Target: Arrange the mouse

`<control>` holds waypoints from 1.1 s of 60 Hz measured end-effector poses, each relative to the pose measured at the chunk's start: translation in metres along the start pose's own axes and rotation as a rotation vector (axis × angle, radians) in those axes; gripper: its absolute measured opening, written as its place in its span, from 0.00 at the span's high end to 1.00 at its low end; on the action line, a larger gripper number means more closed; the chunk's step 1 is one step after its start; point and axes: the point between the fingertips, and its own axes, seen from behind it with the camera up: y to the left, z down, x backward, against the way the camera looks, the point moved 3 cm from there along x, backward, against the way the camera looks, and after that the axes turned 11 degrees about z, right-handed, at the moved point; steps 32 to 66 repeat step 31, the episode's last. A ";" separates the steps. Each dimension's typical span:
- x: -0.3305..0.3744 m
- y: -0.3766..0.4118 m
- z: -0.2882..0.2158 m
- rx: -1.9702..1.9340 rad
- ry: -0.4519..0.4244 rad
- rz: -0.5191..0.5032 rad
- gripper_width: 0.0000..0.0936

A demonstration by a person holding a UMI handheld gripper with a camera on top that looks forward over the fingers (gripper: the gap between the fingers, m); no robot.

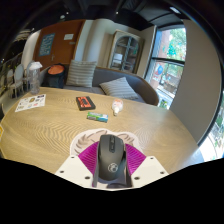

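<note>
Black mouse [111,158] sits pinched between the tongs [111,160], magenta pads pressed on both its sides, held over the near edge of the wooden tabletop [60,125], likely carried for placing. Open wood ahead. Farther in: green pack [97,116], white object [117,107], dark box [85,102]; paper [31,101] at left edge. Right edge near.
</note>
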 end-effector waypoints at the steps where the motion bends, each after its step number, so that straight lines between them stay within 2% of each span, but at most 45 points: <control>1: -0.003 -0.004 0.003 -0.008 0.019 -0.008 0.59; 6: -0.016 -0.001 0.031 -0.072 0.102 -0.035 0.58; 8: -0.018 -0.004 0.028 -0.079 0.077 -0.037 0.54; 14: -0.021 -0.006 0.029 -0.079 0.080 -0.046 0.43; 16: -0.019 -0.006 0.031 -0.096 0.085 -0.060 0.32; 19: -0.010 -0.003 0.032 -0.131 0.074 -0.094 0.08; 20: -0.006 -0.003 0.031 -0.141 0.064 -0.107 0.07; 22: 0.004 -0.004 0.029 -0.157 0.038 -0.130 0.10; 31: 0.066 -0.028 0.037 -0.179 -0.097 -0.138 0.08; 66: 0.066 -0.028 0.037 -0.179 -0.097 -0.138 0.08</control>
